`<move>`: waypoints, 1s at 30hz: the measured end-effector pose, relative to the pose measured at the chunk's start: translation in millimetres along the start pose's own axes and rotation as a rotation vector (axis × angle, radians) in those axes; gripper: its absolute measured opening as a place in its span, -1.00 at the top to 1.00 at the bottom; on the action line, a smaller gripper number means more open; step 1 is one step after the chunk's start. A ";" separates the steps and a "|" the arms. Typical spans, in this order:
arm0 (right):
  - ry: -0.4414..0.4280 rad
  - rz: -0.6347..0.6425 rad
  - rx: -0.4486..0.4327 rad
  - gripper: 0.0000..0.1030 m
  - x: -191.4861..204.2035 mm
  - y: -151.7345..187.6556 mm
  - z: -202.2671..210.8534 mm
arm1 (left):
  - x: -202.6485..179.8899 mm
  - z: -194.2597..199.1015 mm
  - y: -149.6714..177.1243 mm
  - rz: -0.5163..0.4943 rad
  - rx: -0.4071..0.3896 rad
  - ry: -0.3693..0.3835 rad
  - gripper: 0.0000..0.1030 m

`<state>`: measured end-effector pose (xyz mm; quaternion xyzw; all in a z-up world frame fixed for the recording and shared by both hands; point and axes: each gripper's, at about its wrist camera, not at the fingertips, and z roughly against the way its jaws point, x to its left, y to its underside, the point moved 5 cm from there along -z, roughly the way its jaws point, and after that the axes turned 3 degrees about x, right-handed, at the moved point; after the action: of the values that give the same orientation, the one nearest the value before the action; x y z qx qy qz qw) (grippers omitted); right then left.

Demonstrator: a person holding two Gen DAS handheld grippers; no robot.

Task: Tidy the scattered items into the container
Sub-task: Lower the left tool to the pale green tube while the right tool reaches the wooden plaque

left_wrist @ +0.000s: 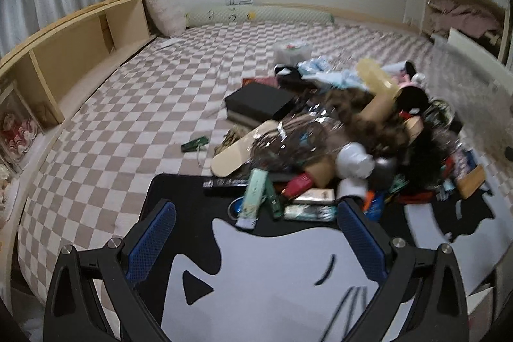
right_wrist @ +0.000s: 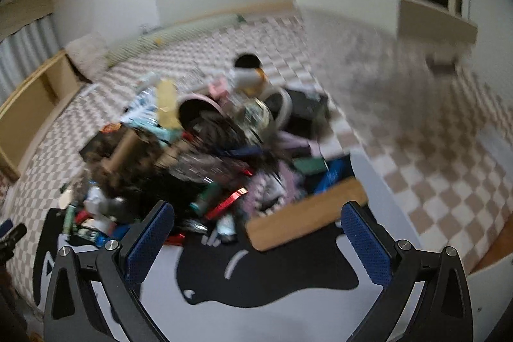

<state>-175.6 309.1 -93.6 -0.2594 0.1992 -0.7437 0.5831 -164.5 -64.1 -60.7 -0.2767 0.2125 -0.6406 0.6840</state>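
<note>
A heap of scattered items (left_wrist: 336, 133) lies on a checked bedcover, partly on a black-and-white mat (left_wrist: 272, 278). It includes a black box (left_wrist: 259, 101), a green tube (left_wrist: 255, 191), a white bottle (left_wrist: 352, 162) and a beige oval board (left_wrist: 240, 149). My left gripper (left_wrist: 256, 213) is open just short of the tube, holding nothing. In the right wrist view the heap (right_wrist: 208, 149) is blurred. My right gripper (right_wrist: 256, 210) is open, with a wooden block (right_wrist: 304, 217) lying just beyond its fingers. A translucent container (right_wrist: 368, 69) with a white rim stands to the right of the heap, also blurred.
A small green item (left_wrist: 194, 144) lies apart on the bedcover (left_wrist: 128, 117) left of the heap. A wooden shelf headboard (left_wrist: 73, 53) runs along the left. A pillow (left_wrist: 166, 8) and a long bolster (left_wrist: 256, 13) lie by the far wall. An open cupboard (left_wrist: 465, 18) stands at the back right.
</note>
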 end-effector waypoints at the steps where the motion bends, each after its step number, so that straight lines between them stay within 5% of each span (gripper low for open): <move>1: 0.002 -0.021 0.029 -1.00 -5.3 2.9 -7.9 | 0.3 -5.4 2.3 -0.003 0.006 -0.005 -0.97; 9: -0.007 -0.176 0.196 -0.98 -35.7 21.9 -56.5 | 1.6 -33.0 8.5 -0.015 0.031 -0.018 -0.97; 13: -0.010 -0.214 0.241 -0.80 -36.9 20.2 -76.2 | 3.3 -41.2 12.5 -0.015 0.046 -0.023 -0.97; 23: 0.038 -0.433 0.284 -0.62 -44.9 16.1 -116.1 | 9.5 -47.6 17.4 -0.015 0.053 -0.025 -0.97; 30: 0.107 -0.438 0.259 -0.62 -44.7 12.6 -121.5 | 11.2 -51.7 20.7 -0.012 0.062 -0.021 -0.97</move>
<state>-232.8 348.7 -203.5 -0.1800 0.0719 -0.8842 0.4251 -181.2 -80.2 -112.6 -0.2633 0.1840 -0.6480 0.6906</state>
